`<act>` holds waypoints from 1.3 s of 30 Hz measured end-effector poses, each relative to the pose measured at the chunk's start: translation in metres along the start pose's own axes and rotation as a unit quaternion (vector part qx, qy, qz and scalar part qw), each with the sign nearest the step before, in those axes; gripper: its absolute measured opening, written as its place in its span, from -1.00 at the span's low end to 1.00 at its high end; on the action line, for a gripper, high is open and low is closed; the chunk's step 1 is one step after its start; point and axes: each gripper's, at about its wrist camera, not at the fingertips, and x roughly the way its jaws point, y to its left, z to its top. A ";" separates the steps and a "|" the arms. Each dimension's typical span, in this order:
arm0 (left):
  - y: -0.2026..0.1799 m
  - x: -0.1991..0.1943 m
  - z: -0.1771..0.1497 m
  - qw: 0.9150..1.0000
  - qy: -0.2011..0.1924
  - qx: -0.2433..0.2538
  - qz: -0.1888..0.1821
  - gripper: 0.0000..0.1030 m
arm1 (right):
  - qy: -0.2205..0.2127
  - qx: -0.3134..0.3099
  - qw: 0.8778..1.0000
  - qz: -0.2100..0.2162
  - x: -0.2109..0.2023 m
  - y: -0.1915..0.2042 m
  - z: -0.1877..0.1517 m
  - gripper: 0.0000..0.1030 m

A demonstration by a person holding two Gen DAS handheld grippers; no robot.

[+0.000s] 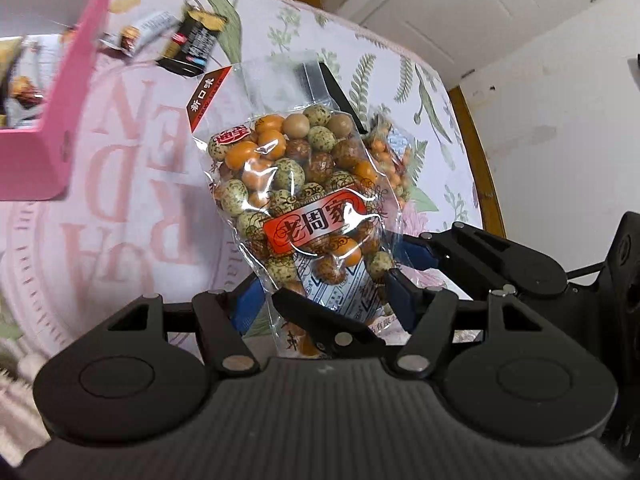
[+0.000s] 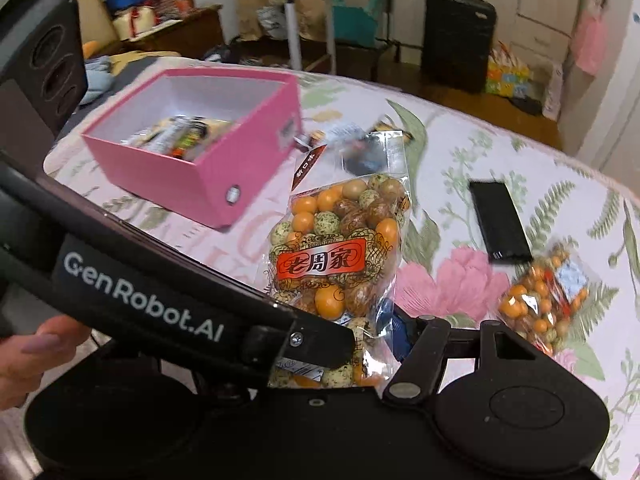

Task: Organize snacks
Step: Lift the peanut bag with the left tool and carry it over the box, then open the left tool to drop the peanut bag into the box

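Note:
A clear bag of orange, green and brown coated nuts (image 1: 296,184) (image 2: 340,240) with a red label hangs above the floral bed cover. My left gripper (image 1: 324,304) is shut on its lower part, with a blue pad on each side. My right gripper (image 2: 336,340) is clamped on the same bag from the right; its arm (image 1: 480,256) shows beside the left one. The pink box (image 1: 52,120) (image 2: 192,176) stands open at the left with several snack packets inside. A second bag of nuts (image 2: 544,304) (image 1: 392,152) lies on the cover.
A black snack pack (image 1: 192,44) and a small wrapped snack (image 1: 144,28) lie beside the box. A flat black object (image 2: 500,224) lies on the cover. The bed's wooden edge (image 1: 476,160) runs at the right. A hand (image 2: 24,360) holds the left gripper.

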 end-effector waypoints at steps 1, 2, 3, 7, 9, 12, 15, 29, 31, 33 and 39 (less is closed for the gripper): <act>0.001 -0.006 -0.002 1.000 -0.002 -0.002 0.002 0.23 | -0.001 -0.006 1.000 0.003 -0.002 0.006 0.003 0.36; 0.003 -0.014 -0.003 1.000 -0.004 -0.004 0.004 0.23 | -0.002 -0.010 1.000 0.006 -0.004 0.010 0.005 0.36; 0.005 -0.022 -0.004 1.000 -0.006 -0.007 0.007 0.23 | -0.003 -0.014 1.000 0.010 -0.006 0.016 0.008 0.36; 0.012 -0.054 -0.008 0.999 -0.029 -0.013 0.020 0.23 | -0.020 -0.041 0.999 0.021 -0.014 0.040 0.023 0.36; 0.018 -0.072 -0.009 0.998 -0.048 -0.016 0.025 0.23 | -0.032 -0.055 0.998 0.027 -0.014 0.050 0.033 0.36; 0.031 -0.098 -0.008 0.996 -0.082 -0.024 0.037 0.23 | -0.053 -0.077 0.995 0.039 -0.010 0.067 0.051 0.36; 0.049 -0.118 -0.002 0.992 -0.112 -0.032 0.052 0.23 | -0.067 -0.090 0.992 0.055 0.003 0.079 0.072 0.36; 0.164 -0.124 0.097 0.980 -0.148 -0.085 0.100 0.24 | -0.079 -0.081 0.987 0.119 0.129 0.086 0.163 0.32; 0.178 -0.112 0.107 0.980 -0.138 -0.097 0.103 0.24 | -0.064 -0.080 0.987 0.125 0.145 0.082 0.167 0.32; 0.184 -0.099 0.113 0.981 -0.127 -0.102 0.107 0.25 | -0.055 -0.083 0.987 0.126 0.157 0.078 0.164 0.32; 0.178 -0.076 0.109 0.973 -0.123 -0.066 0.184 0.21 | -0.049 -0.108 0.989 0.087 0.173 0.081 0.149 0.33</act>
